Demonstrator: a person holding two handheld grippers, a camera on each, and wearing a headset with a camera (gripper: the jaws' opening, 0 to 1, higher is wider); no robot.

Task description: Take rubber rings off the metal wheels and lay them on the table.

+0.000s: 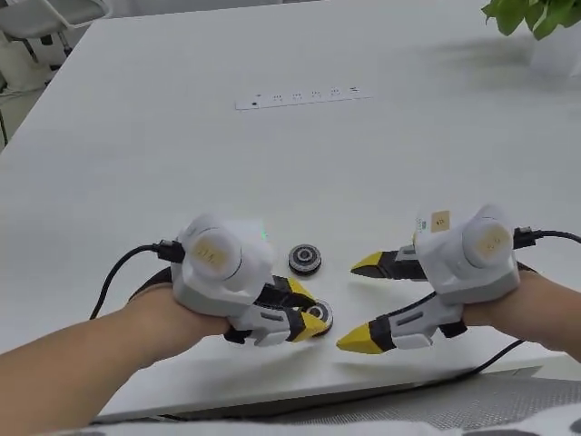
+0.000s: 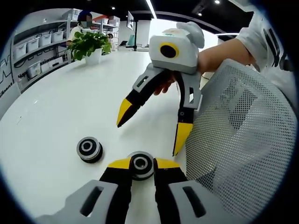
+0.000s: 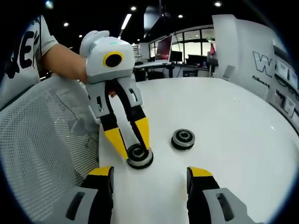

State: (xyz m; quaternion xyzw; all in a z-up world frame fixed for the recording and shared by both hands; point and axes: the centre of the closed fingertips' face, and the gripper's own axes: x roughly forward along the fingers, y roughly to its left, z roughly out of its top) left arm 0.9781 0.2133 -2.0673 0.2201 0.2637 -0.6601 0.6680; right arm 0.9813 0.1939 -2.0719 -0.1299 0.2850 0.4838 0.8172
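While the left gripper (image 1: 309, 312) sat low at the near table edge, its yellow-tipped jaws were pinched in on the near wheel (image 2: 141, 165), one tip each side. That wheel lay flat on the white table (image 1: 136, 163), hub up. Its rubber ring (image 3: 140, 164) was on, not off yet.

Right gripper (image 1: 356, 304) was just beside it, jaws spread wide, holding nothing, tips aimed at that wheel. In the right gripper view the wheel lay straight ahead of the gap, slightly left of centre and close, with the left gripper reaching onto it from the top of that view.

Wheel was round with no long axis, so approach angle probably mattered less than catching the ring's outer edge. Judged: right gripper was the free one and nearest for peeling while left pinned the wheel. Risk: tips slip off the rim, wheel skids.

Far wheel (image 1: 305, 258) lay a bit beyond, apart from both grippers, flat, ring apparently on too. Further out were a power strip (image 1: 302, 97) mid-table and a potted plant (image 1: 531, 14) at the far right corner.
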